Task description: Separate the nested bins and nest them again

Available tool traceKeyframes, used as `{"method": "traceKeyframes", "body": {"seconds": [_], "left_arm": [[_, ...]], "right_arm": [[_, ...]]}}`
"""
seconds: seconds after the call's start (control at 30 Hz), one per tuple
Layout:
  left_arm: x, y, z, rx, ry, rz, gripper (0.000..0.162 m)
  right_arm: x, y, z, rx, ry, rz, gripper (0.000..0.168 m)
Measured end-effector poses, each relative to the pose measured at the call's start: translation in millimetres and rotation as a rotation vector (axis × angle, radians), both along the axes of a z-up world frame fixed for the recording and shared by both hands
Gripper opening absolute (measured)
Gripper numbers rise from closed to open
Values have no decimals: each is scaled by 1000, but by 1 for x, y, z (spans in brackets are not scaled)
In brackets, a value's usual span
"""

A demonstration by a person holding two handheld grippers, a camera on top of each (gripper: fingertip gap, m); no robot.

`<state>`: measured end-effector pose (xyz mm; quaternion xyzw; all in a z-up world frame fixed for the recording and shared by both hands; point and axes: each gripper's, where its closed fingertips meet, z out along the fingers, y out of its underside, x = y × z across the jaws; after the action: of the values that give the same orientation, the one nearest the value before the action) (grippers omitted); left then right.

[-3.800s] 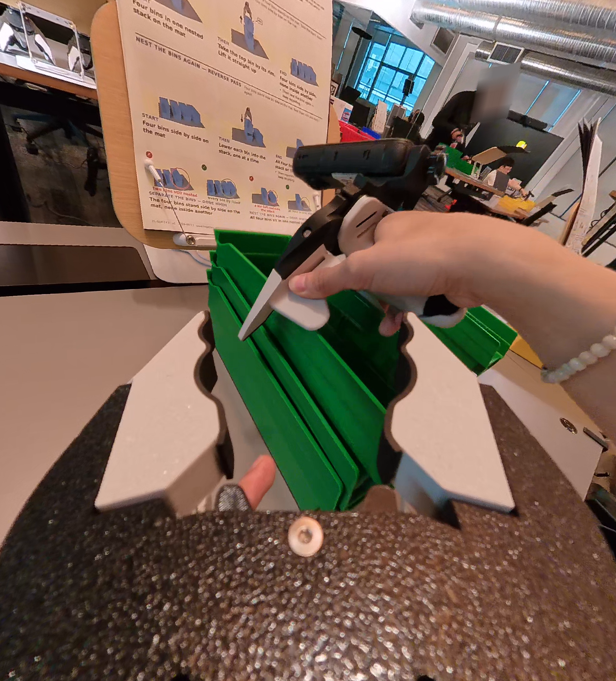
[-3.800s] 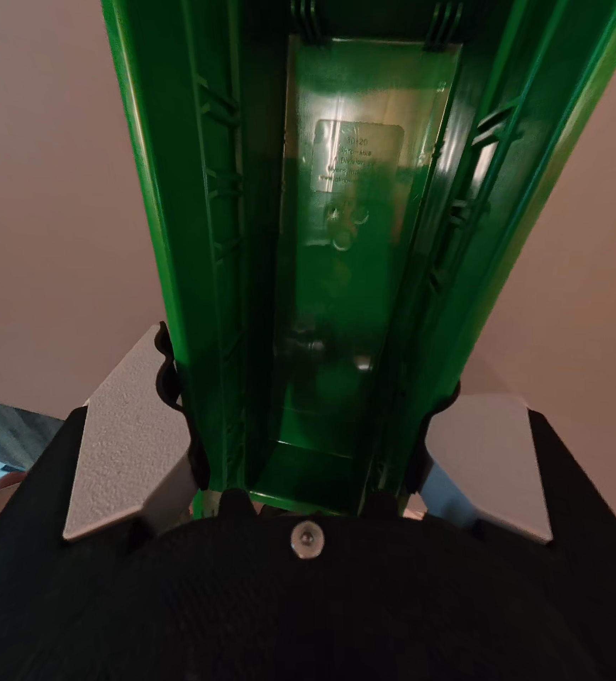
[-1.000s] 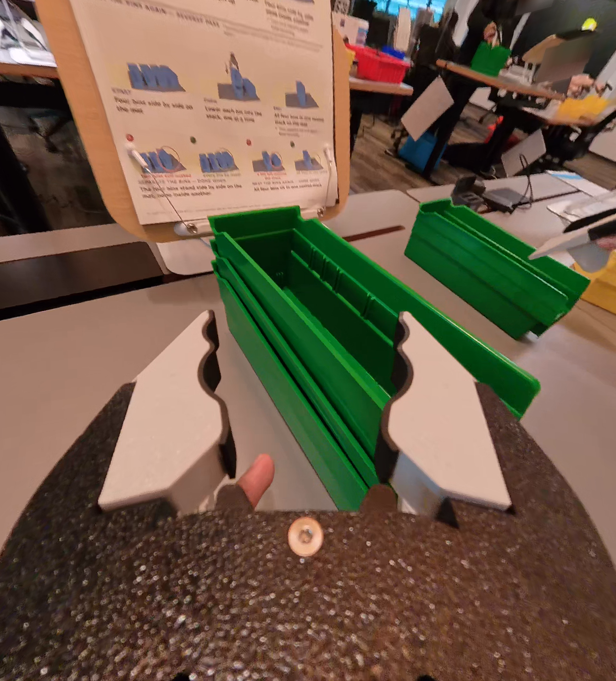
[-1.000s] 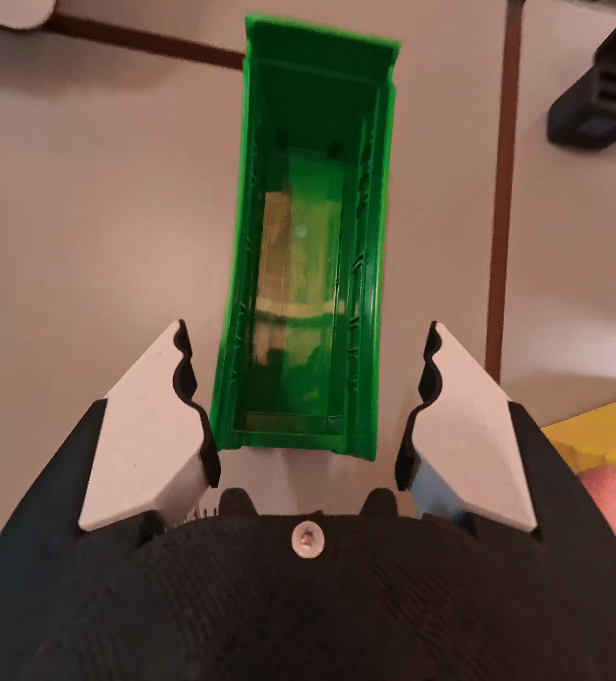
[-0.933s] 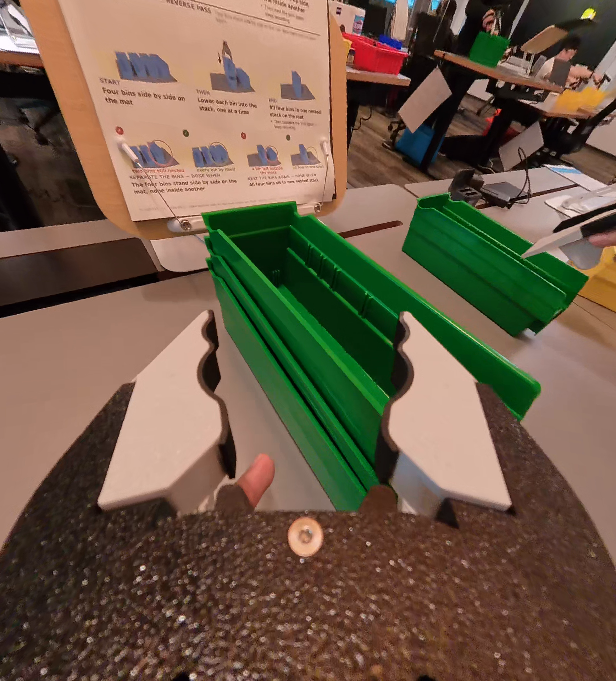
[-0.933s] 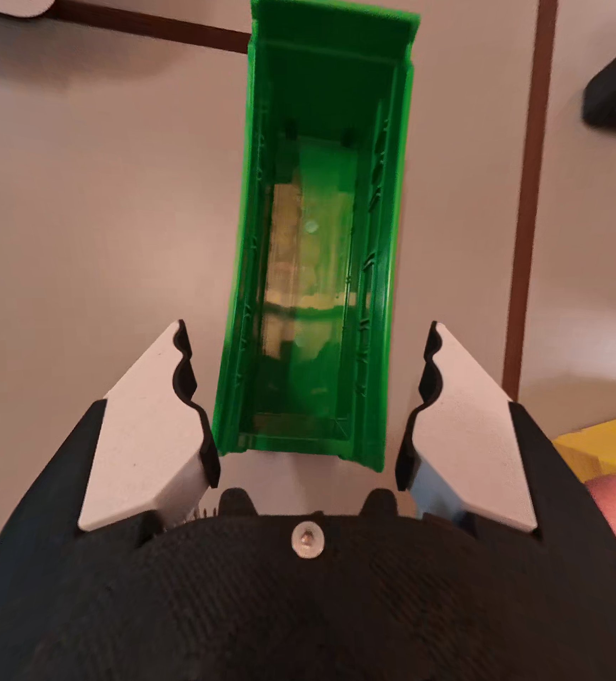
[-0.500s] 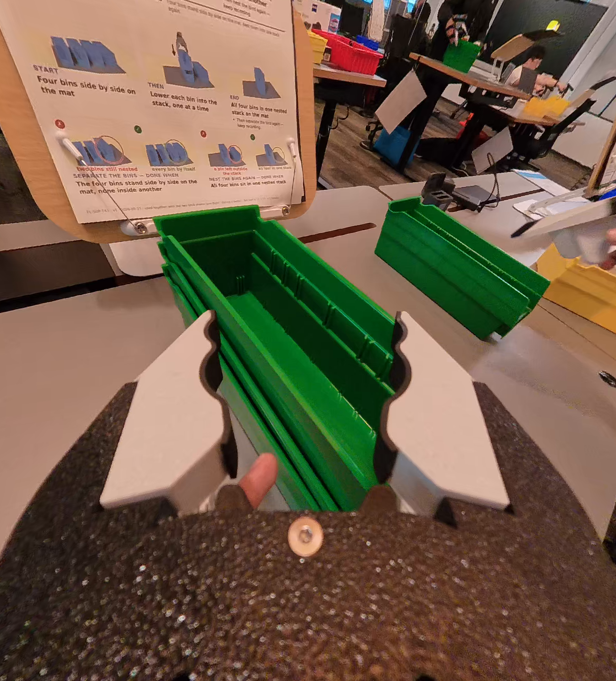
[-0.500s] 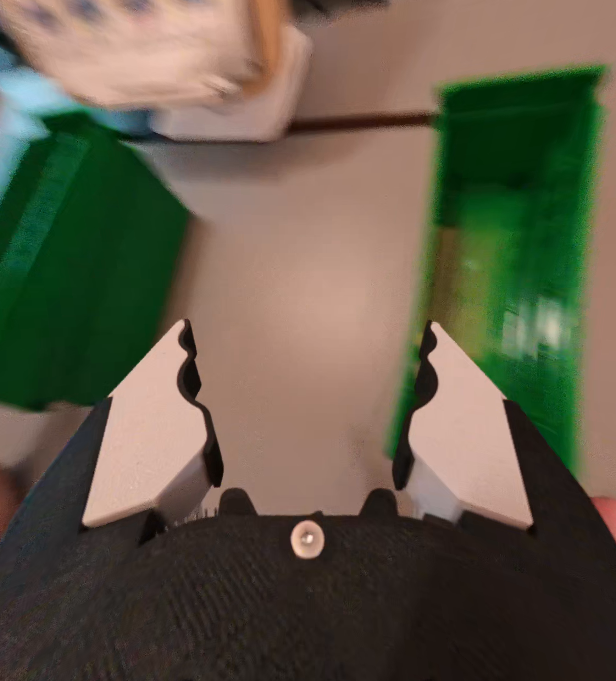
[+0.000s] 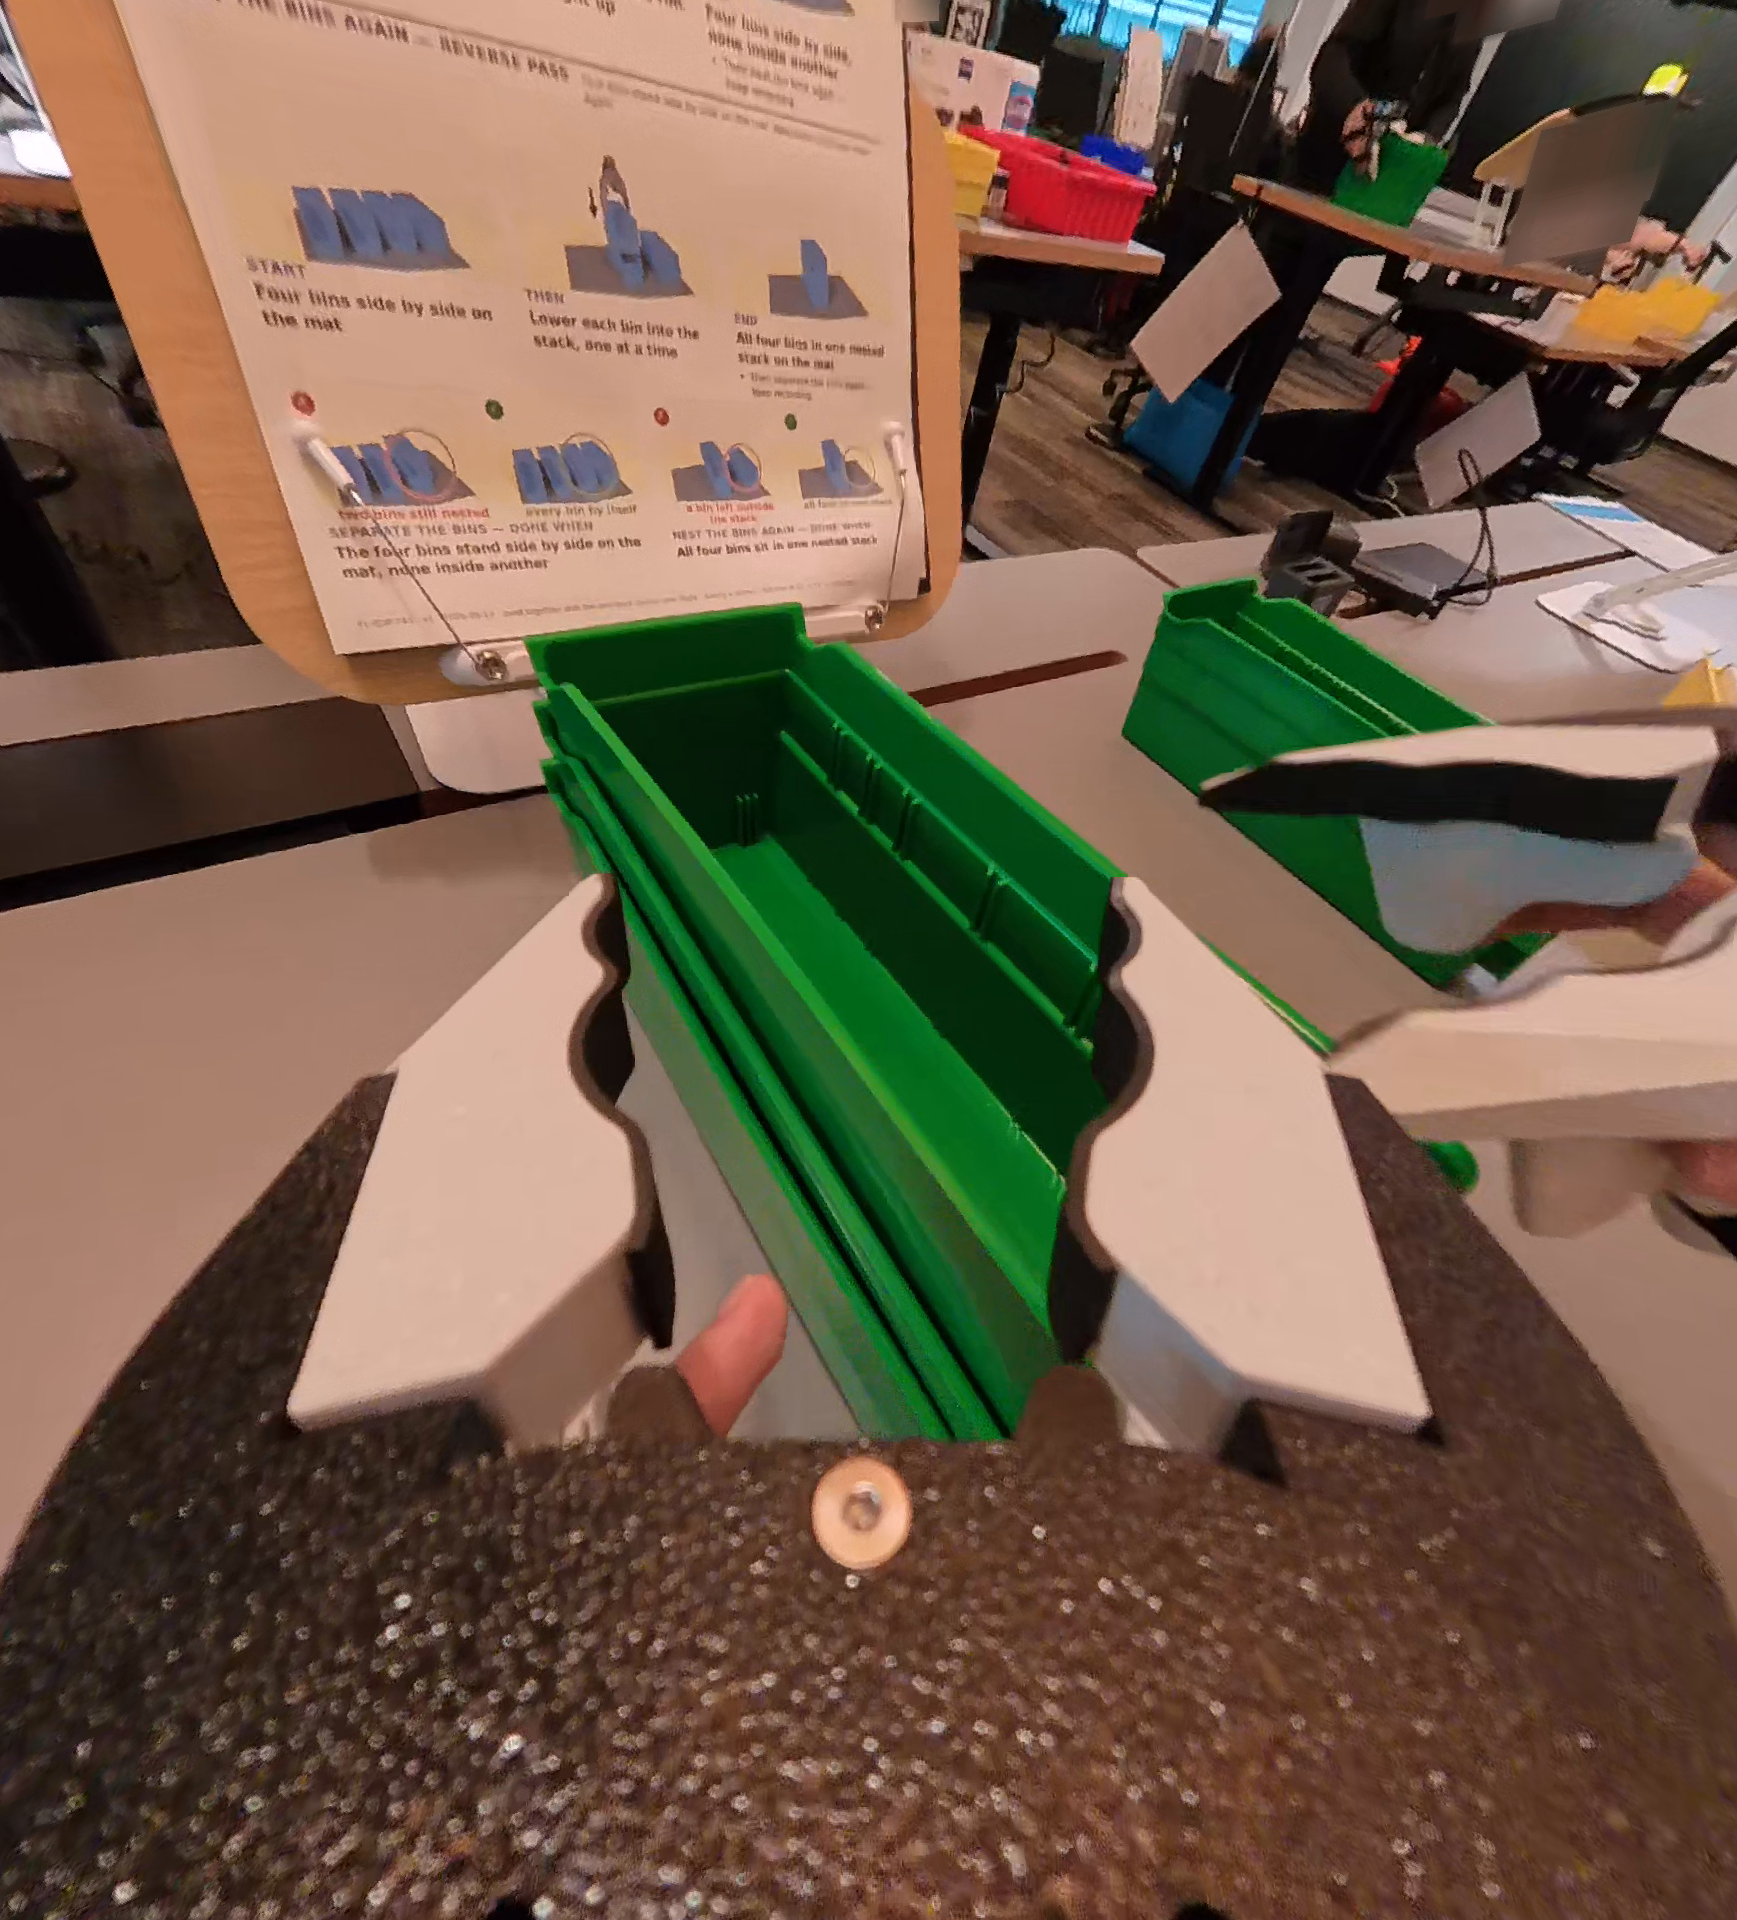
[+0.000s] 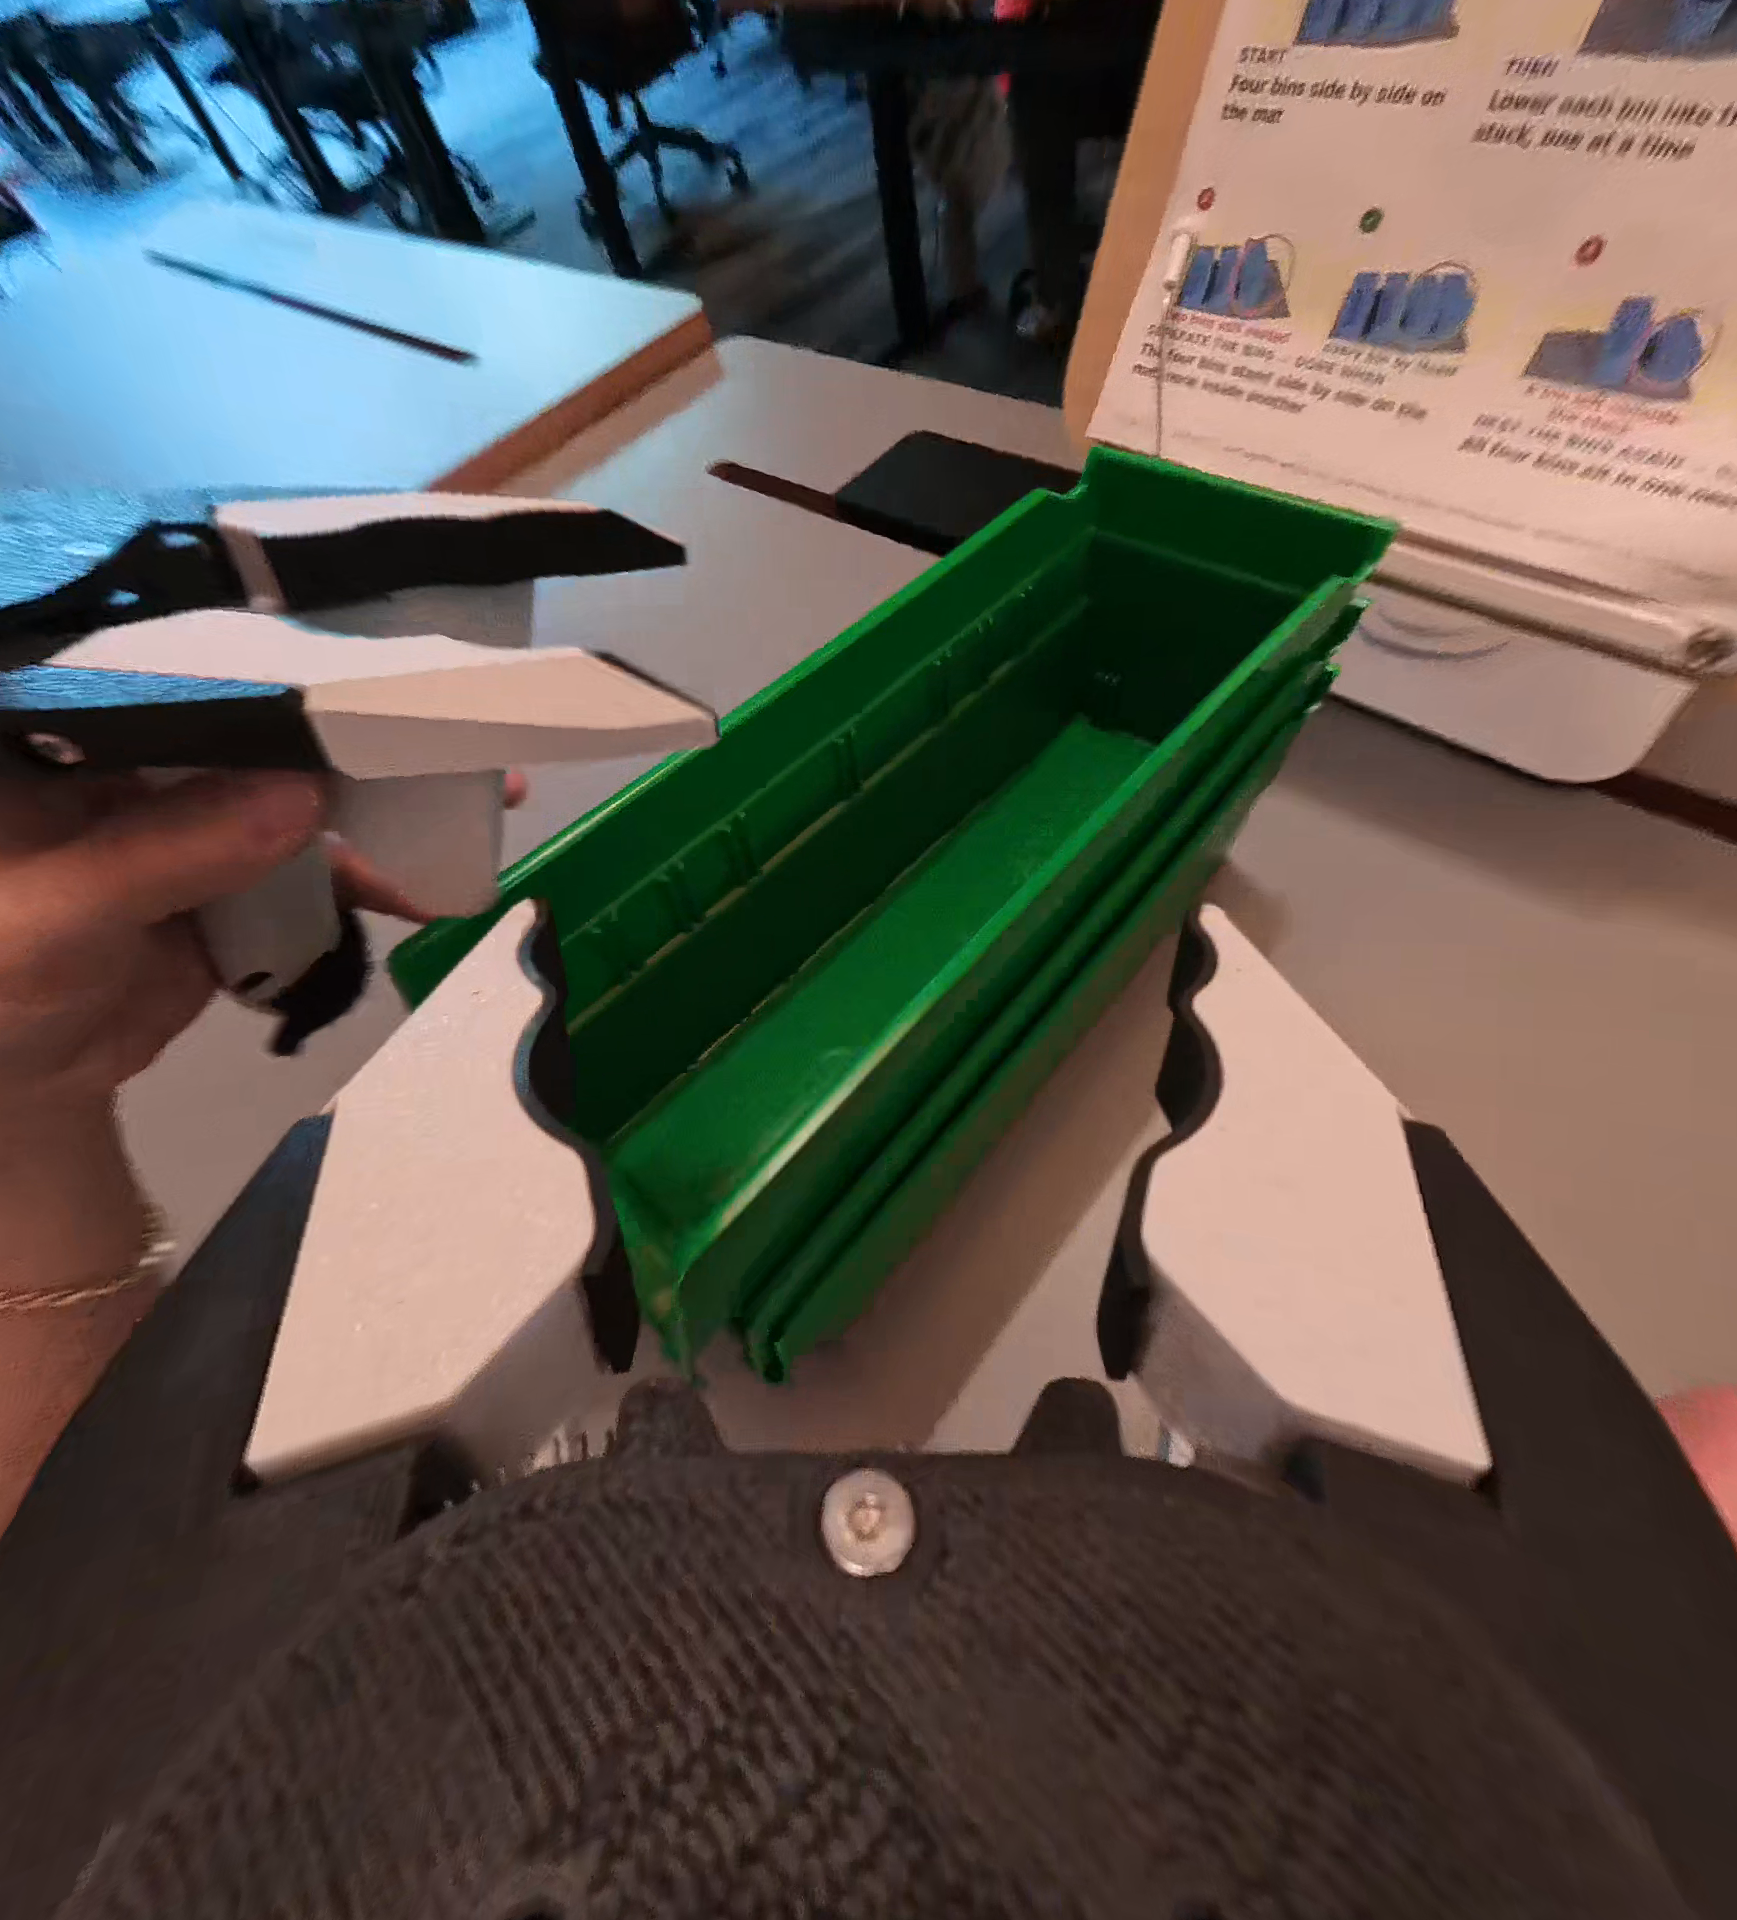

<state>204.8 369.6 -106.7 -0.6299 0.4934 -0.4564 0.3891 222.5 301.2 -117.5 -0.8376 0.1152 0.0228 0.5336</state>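
A nested stack of green bins [image 9: 843, 935] lies lengthwise on the grey table [image 9: 168, 1039]. Its near end sits between the fingers of my open left gripper [image 9: 859, 904]. A single green bin [image 9: 1248, 707] stands apart at the back right. My right gripper [image 9: 1269, 914] comes in from the right, open and empty. In the right wrist view the stack [image 10: 895, 883] has its near corner between the fingers of my open right gripper [image 10: 864, 935]. The left gripper [image 10: 698, 639], held by a hand, is at the stack's left side. I cannot tell if any finger touches the bins.
An instruction board [image 9: 531, 312] on a stand rises just behind the stack, also in the right wrist view [image 10: 1466, 260]. A flat black object [image 10: 926, 488] lies by the stack's far left. A black device [image 9: 1311, 561] and papers lie at the back right.
My right gripper has swung left from above the single bin to the near end of the stack. My left gripper has stayed open at the stack, shifting only slightly.
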Motion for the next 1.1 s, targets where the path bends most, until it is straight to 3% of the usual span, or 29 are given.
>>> {"method": "traceKeyframes", "body": {"seconds": [0.13,0.4,0.5,0.57,0.63,0.67,0.77,0.9,0.97,1.1], "left_arm": [[-4,1,-1,-12,1,-15,88],[-16,-2,2,-39,-16,-39,86],[-19,-4,2,-36,-11,-43,87],[-21,-5,2,-36,-12,-45,86],[-23,-3,5,-36,-20,-39,87],[-24,-2,7,-38,-26,-37,87],[-25,1,10,-47,-41,-31,86],[-23,0,7,-53,-31,-37,86],[-22,-3,6,-49,-26,-47,86],[-24,-7,8,-40,-30,-57,86]], "right_arm": [[8,11,-1,-59,-84,-30,79],[11,23,-4,-28,20,-39,34],[8,27,-16,-57,55,-49,34],[4,21,-15,-61,57,-63,44],[15,7,3,-8,46,-174,86],[20,-1,11,6,25,-212,97],[30,-17,10,-60,-26,-234,90],[16,-4,-10,-83,59,-174,78],[4,2,-22,-124,102,-121,60],[-3,-1,-31,-158,78,-126,43]]}}
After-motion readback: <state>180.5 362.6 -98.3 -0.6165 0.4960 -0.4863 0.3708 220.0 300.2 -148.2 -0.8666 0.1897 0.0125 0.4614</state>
